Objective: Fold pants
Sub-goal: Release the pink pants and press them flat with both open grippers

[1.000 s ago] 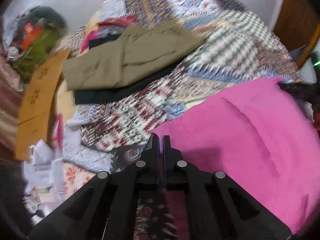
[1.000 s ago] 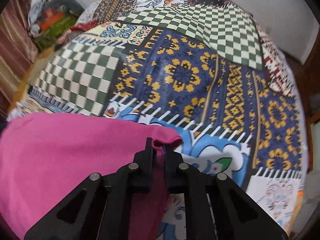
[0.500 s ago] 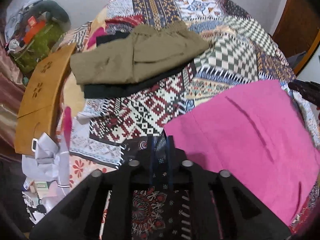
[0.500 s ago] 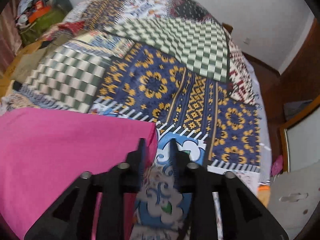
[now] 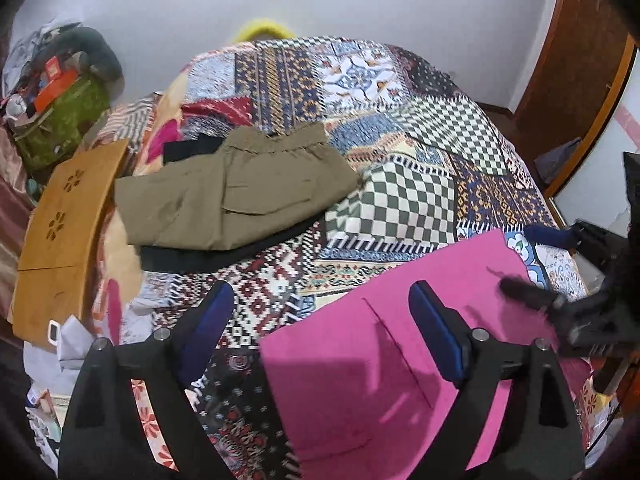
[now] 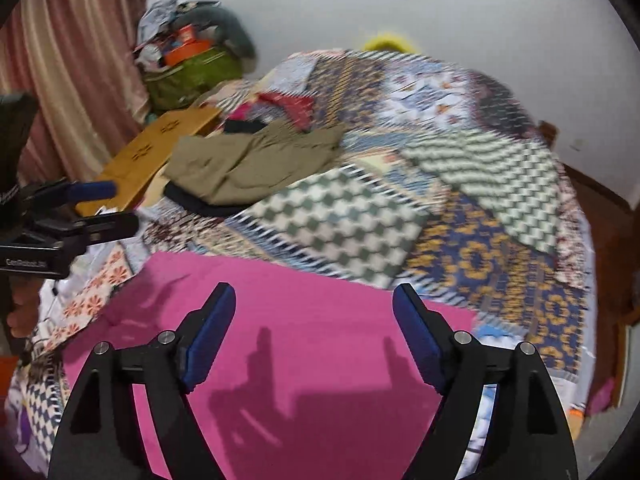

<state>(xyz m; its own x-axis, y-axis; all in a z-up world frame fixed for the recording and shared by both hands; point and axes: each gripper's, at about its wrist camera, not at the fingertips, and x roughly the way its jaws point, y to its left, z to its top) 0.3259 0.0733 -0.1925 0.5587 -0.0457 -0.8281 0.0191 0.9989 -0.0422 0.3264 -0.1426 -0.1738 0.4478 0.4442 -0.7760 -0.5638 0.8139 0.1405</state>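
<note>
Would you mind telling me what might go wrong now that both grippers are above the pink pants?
1. Both grippers, left gripper and right gripper, have jaws opening with nothing between them, so the pink pants may relax out of their fold.
2. The grippers hang close together and could collide.

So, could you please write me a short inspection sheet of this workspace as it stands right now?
Surface: patchwork bedspread, patterned all over.
Job's things: pink pants lie flat near the front; olive pants lie folded farther back on a dark garment.
Clutter: wooden board at the bed's left edge; green bag heaped with items behind it.
Grippers: left gripper and right gripper are both opening, with nothing between the jaws, above the pink pants.
Cables: nothing seen.
Surroundings: white wall, pink curtain, wooden door.
</note>
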